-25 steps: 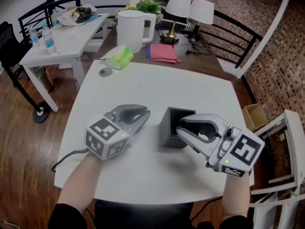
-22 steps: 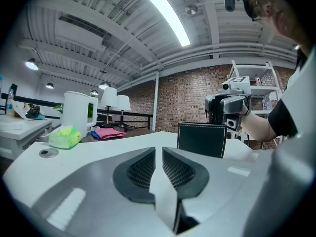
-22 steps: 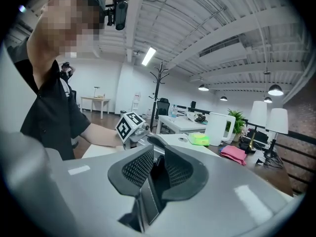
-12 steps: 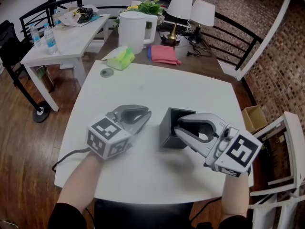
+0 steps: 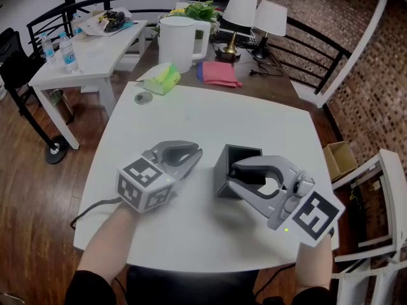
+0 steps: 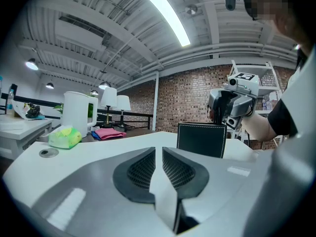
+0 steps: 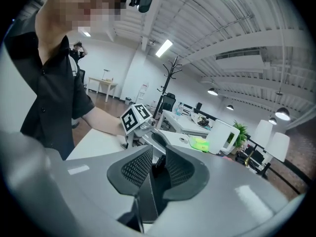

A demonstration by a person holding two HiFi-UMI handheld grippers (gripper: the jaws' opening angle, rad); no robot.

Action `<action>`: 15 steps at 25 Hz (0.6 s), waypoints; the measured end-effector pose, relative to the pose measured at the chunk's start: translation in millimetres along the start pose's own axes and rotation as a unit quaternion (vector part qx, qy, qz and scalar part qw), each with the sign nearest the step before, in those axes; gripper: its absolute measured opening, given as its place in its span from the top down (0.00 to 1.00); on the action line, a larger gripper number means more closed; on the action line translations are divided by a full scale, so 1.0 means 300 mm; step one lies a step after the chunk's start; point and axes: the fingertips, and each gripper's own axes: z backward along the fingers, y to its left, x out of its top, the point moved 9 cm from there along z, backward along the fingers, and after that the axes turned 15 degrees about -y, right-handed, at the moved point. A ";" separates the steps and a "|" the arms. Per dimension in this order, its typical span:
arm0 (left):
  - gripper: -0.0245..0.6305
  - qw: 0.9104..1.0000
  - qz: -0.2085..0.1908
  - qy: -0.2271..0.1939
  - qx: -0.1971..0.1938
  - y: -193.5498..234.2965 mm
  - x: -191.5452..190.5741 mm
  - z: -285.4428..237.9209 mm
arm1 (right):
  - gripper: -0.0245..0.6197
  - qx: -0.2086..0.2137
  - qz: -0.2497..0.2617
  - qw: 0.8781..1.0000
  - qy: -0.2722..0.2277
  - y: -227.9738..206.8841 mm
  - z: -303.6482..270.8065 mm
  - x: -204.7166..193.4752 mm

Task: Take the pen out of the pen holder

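- A white counter (image 5: 273, 126) is seen from above, with a black square pen holder (image 5: 224, 170) standing near its middle.
- The pen holder sits between the two grippers, just right of the left one.
- No pen can be made out in the holder's dark opening from overhead.
- The left gripper (image 5: 191, 154) lies on the counter, pointing toward the holder. Its jaws are closed with nothing in them, only a thin slit showing in the left gripper view (image 6: 159, 149).
- The right gripper (image 5: 234, 173) reaches in from the near right, its tips over the holder's near right rim.
- In the right gripper view (image 7: 159, 152) the jaws are opening. A small dark thing stands in the gap, above the holder's black wall (image 7: 147, 198). I cannot tell if it is the pen, and the pads do not seem to press on it.
- At the far left edge lie a small round disc (image 5: 143, 98) and a green packet (image 5: 162, 78).
- Beyond stand a white jug (image 5: 178, 40), a pink cloth (image 5: 218, 72) and two lamps (image 5: 254, 8).
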 end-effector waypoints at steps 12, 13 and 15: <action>0.90 1.000 0.000 0.004 0.002 -0.001 -0.005 0.005 | 0.82 -0.036 -0.019 0.999 -0.001 -0.021 -0.003 -0.019; 0.90 1.000 0.000 0.004 0.002 -0.001 -0.005 0.006 | 0.82 -0.037 -0.022 0.999 0.001 -0.024 -0.006 -0.019; 0.90 1.000 0.000 0.004 0.003 -0.001 -0.005 0.007 | 0.82 -0.033 -0.020 0.999 0.004 -0.025 -0.010 -0.016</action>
